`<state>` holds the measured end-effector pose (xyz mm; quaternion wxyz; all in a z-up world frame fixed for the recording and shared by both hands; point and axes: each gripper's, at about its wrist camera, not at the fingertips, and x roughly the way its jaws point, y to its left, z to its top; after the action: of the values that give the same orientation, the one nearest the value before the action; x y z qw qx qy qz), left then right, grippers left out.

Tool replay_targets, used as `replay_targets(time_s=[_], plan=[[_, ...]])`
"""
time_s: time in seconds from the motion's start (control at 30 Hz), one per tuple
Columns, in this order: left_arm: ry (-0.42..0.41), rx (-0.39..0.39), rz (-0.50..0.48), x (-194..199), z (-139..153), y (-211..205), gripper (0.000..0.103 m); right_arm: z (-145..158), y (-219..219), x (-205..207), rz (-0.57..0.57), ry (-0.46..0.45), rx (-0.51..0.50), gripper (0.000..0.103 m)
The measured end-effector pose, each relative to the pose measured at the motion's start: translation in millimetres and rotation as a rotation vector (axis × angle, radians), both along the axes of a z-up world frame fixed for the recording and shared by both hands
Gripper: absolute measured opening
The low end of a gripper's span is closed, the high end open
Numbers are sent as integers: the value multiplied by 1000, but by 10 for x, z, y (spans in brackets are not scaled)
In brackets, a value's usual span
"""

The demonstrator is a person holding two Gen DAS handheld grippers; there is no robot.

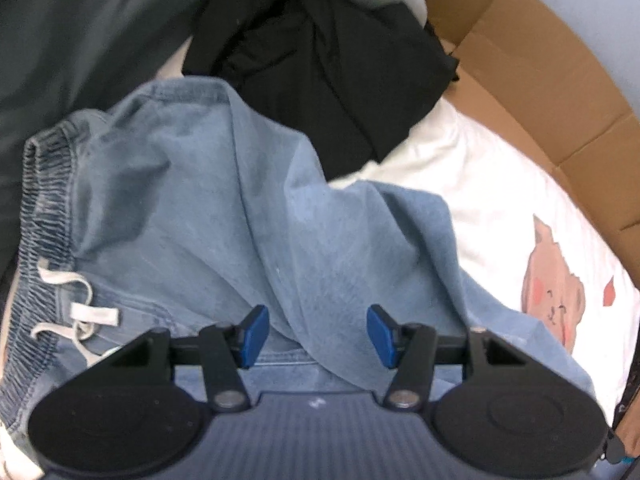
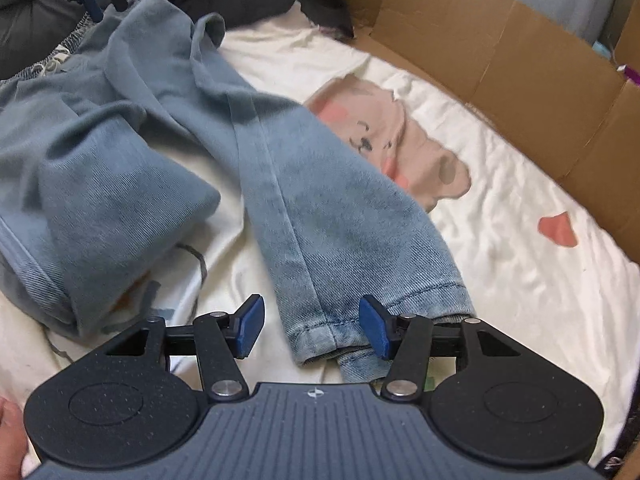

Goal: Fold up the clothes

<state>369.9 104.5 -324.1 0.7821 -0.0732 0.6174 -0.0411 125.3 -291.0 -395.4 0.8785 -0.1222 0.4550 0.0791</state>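
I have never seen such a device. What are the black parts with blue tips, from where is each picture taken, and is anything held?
A person holds two hand grippers, each carrying a camera looking along its fingers. The left gripper hovers over the upper part of the light blue jeans, near the elastic waistband. The right gripper is above a leg hem. Both are open, holding nothing. The jeans lie on a white sheet printed with a bear, beside cardboard and dark clothes.

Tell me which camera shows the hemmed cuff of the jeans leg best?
The right wrist view: the hemmed cuff lies close up between the open right claw. The left wrist view shows only the waistband and rumpled denim.
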Motion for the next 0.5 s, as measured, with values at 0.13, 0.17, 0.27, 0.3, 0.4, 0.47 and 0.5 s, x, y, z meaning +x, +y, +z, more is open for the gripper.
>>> replay_targets(time_s=[0.13, 0.17, 0.27, 0.3, 0.4, 0.47, 0.5], plan=[[27, -5, 9, -1, -160, -24, 59, -117, -25, 36, 35, 0, -14, 62], [33, -10, 14, -4, -191, -29, 59, -128, -25, 39, 47, -4, -16, 61], [40, -28, 16, -16, -248, -48, 60, -93, -89, 70, 37, -17, -5, 30], [39, -31, 15, -21, -262, -55, 60, -61, -145, 91, 20, -16, 27, 21], [39, -34, 16, -34, -300, -70, 60, 108, -335, 129, -52, -32, 144, 7], [45, -33, 21, -30, -335, -75, 60, 216, -395, 125, -59, -55, 148, 6], [49, -33, 24, -28, -354, -77, 60, 257, -427, 125, -63, -62, 146, 6]])
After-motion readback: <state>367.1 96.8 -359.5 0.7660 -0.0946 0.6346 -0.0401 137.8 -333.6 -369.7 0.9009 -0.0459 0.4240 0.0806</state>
